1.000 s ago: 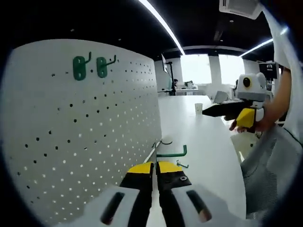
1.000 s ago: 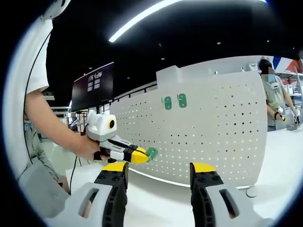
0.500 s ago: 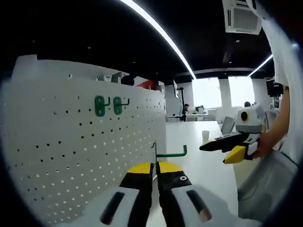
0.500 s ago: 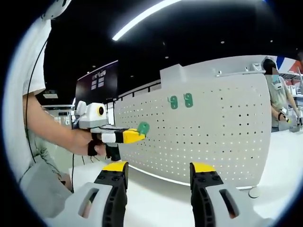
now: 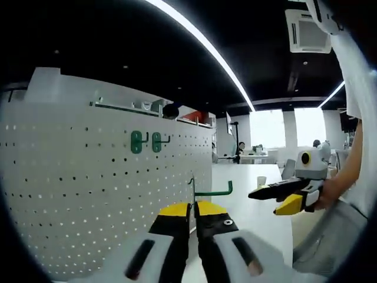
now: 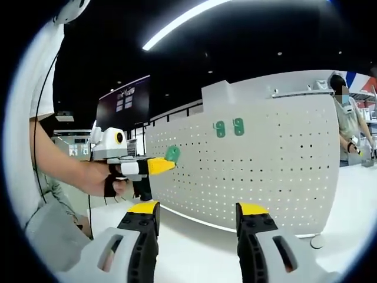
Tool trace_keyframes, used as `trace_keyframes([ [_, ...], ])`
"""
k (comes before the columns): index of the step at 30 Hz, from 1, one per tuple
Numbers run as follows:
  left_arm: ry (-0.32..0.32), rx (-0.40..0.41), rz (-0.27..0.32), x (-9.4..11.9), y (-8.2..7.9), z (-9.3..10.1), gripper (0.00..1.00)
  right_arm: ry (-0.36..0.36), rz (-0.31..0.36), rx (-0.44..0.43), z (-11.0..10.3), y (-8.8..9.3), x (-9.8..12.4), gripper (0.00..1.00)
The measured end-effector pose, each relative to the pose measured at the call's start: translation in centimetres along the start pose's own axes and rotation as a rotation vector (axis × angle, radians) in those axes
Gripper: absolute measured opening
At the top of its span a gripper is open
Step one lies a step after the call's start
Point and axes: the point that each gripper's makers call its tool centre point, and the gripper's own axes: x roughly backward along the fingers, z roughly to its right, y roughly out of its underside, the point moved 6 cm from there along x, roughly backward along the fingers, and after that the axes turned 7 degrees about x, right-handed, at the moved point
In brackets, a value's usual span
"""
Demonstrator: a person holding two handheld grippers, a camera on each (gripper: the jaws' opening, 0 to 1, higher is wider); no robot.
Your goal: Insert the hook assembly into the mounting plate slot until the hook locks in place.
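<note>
My left gripper (image 5: 192,207) is shut on a green hook assembly (image 5: 207,191), whose rod sticks out to the right above the yellow tips. In the right gripper view that same gripper (image 6: 160,165) is held up beside the white pegboard (image 6: 265,165), with the hook's green plate (image 6: 172,154) at its tip. Two green hooks (image 5: 145,141) (image 6: 228,127) hang high on the pegboard (image 5: 88,194). My right gripper (image 6: 197,207) is open, with nothing between its yellow-tipped fingers. It also appears at the right of the left gripper view (image 5: 277,196), held in a hand.
A white table (image 5: 250,206) runs along the pegboard's foot, with a paper cup (image 5: 261,181) far back. A person (image 6: 347,127) stands at the far right behind the board. A dark screen (image 6: 121,109) hangs at the back left.
My left gripper has risen with the hook, so the pegboard and hanging hooks sit lower and nearer the middle of its view. In the right gripper view it moved up and slightly left.
</note>
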Motion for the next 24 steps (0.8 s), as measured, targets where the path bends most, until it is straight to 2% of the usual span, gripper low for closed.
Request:
trace_keyframes([
  [2, -0.001, -0.003, -0.002, -0.1, 0.1, 0.0, 0.03, -0.002, 0.015, -0.025, 0.0, -0.1, 0.0, 0.50],
  [4, -0.002, 0.000, -0.003, -0.1, 0.2, 0.0, 0.03, 0.004, 0.062, -0.120, 0.2, -0.6, 0.1, 0.49],
  [7, 0.001, 0.003, -0.002, -0.1, 0.1, 0.2, 0.03, -0.001, 0.074, -0.194, 0.4, -0.5, 0.2, 0.48],
  [15, -0.002, 0.002, -0.005, -0.1, 0.2, 0.3, 0.03, -0.010, 0.077, -0.173, 0.2, -1.0, -0.3, 0.45],
  [24, -0.003, 0.011, -0.009, -0.2, 0.4, 0.7, 0.03, -0.048, 0.109, -0.165, -0.8, -2.3, -2.3, 0.39],
])
